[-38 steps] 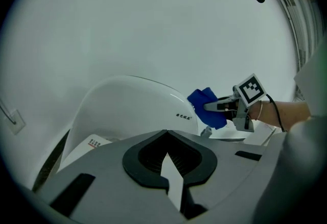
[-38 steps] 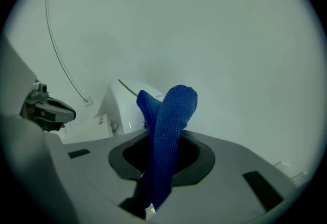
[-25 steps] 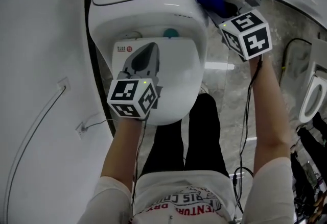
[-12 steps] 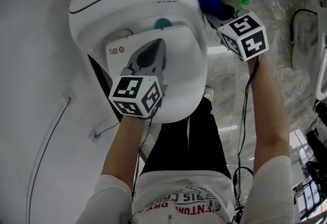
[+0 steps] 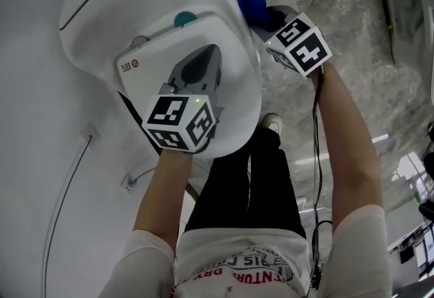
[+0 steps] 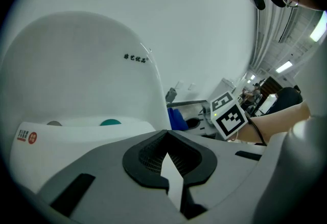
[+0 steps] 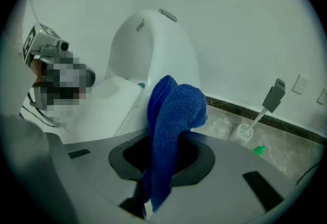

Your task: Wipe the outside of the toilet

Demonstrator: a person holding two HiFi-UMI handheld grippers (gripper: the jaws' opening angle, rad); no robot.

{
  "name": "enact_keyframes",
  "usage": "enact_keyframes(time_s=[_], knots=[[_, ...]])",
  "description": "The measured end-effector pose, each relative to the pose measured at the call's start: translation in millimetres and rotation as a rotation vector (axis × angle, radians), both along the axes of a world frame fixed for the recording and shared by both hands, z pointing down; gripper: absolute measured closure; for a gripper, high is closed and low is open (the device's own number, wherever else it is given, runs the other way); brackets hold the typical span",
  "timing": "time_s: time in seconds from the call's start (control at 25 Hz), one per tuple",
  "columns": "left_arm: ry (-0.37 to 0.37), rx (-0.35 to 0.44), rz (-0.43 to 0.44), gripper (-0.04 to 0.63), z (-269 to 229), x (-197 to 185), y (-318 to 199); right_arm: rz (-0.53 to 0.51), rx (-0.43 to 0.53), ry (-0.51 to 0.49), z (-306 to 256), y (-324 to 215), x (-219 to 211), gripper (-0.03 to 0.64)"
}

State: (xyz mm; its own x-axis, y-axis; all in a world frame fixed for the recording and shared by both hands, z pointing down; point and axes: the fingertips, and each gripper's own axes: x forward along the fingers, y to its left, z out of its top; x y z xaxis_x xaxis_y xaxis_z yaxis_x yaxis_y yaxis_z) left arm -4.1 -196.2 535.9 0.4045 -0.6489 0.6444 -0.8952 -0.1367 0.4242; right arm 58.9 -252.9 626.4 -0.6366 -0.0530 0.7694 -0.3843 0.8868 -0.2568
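Right gripper (image 7: pixel 153 187): clamped on cloth (image 7: pixel 171 116) beside toilet (image 5: pixel 102 11) (press it flat, stroke evenly).
Left gripper (image 6: pixel 168 167): jaws together, empty, above lid (image 5: pixel 237 103); best parked clear.

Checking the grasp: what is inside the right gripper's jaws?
A blue cloth is pinched there, bulging out beside the toilet. Its clamped lower part is covered by the jaws.
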Motion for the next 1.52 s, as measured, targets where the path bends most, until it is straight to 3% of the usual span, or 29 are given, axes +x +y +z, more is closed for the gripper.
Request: enact_keyframes(time_s=[0.32, 0.72, 1.08, 1.52], knots=[[-0.033, -0.018, 0.011, 0.589, 15, 38, 32, 0.015, -0.046, -0.052, 28, 48, 28, 0.541], [-0.084, -0.002, -0.056, 0.589, 13, 60, 83, 0.0, -0.075, -0.06, 41, 112, 50, 0.54], [-0.075, -0.023, -0.096, 0.589, 12, 86, 160, -0.008, -0.092, -0.042, 50, 194, 74, 0.54], [-0.042, -0.042, -0.079, 0.589, 25, 98, 250, 0.072, -0.106, -0.013, 63, 272, 83, 0.54]])
